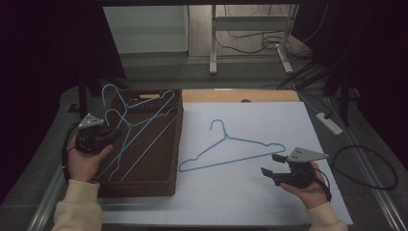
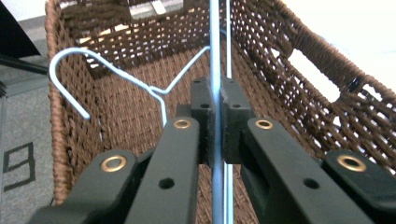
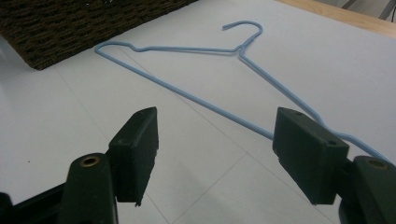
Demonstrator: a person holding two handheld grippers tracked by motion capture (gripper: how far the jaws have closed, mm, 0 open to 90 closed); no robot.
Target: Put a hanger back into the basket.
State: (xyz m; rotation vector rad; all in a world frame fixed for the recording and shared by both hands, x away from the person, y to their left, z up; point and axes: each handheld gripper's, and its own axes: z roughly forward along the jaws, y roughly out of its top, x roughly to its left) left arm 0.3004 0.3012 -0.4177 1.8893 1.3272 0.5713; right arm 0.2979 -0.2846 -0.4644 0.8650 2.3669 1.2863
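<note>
A blue wire hanger (image 1: 225, 137) lies flat on the white board (image 1: 269, 120), its hook pointing away from me. My right gripper (image 1: 271, 163) stands open just right of its lower right end; in the right gripper view the gripper (image 3: 215, 149) has nothing between its jaws and the hanger (image 3: 187, 88) lies just beyond them. My left gripper (image 1: 113, 134) sits over the left side of the brown wicker basket (image 1: 144, 187). In the left gripper view the gripper (image 2: 217, 100) is shut on the thin bar of a blue hanger (image 2: 215, 56). Another hanger's hook (image 2: 70, 60) curves up at the left.
The basket (image 2: 299, 56) holds more blue hangers (image 1: 144, 119), with hooks sticking up over its far left rim. A wooden strip (image 1: 240, 95) edges the board's far side. A power strip (image 1: 329, 122) and cables lie off to the right. The basket's corner (image 3: 70, 28) sits beyond the right gripper.
</note>
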